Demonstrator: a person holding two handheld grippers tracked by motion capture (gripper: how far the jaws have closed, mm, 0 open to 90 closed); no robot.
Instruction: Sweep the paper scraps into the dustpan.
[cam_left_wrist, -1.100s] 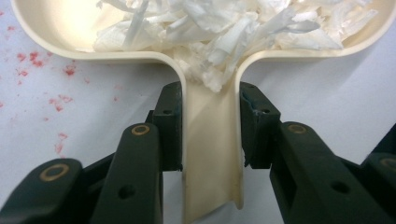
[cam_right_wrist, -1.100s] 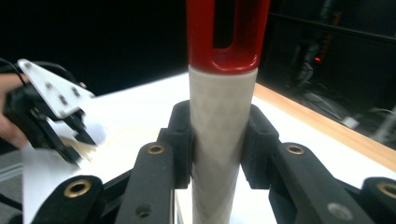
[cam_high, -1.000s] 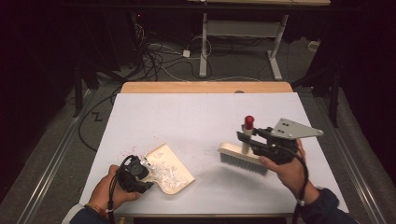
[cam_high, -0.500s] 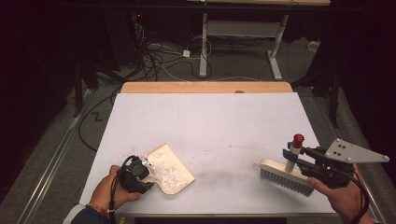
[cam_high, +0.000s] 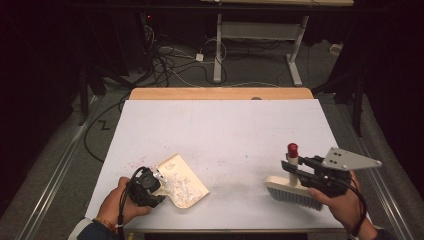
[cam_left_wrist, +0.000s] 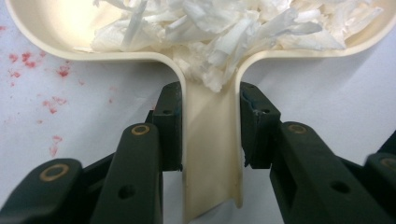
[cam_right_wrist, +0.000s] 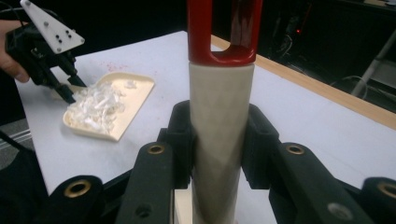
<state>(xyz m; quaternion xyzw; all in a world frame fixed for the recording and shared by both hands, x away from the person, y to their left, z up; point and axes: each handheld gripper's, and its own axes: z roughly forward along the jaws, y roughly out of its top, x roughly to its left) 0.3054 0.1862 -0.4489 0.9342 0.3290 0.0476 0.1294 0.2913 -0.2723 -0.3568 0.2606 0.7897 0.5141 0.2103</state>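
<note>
Dustpan (cam_high: 182, 181): near left of the table; handle points near-left, open mouth far-right; long axis runs diagonally.
Contents: white paper shreds (cam_left_wrist: 219, 28) heaped in the pan.
Left gripper (cam_left_wrist: 210, 126): jaws clamped on the dustpan handle.
Brush (cam_high: 291, 191): near right; bristle head flat on the table, long axis left-right; handle upright, red cap (cam_right_wrist: 224, 30) on top.
Right gripper (cam_right_wrist: 219, 140): jaws closed on the brush handle.
Table (cam_high: 225, 125): white top, red specks (cam_left_wrist: 28, 60) beside the dustpan, wooden strip along the far edge.
Room: dark; cables (cam_high: 170, 55) on the floor, desk legs beyond.
</note>
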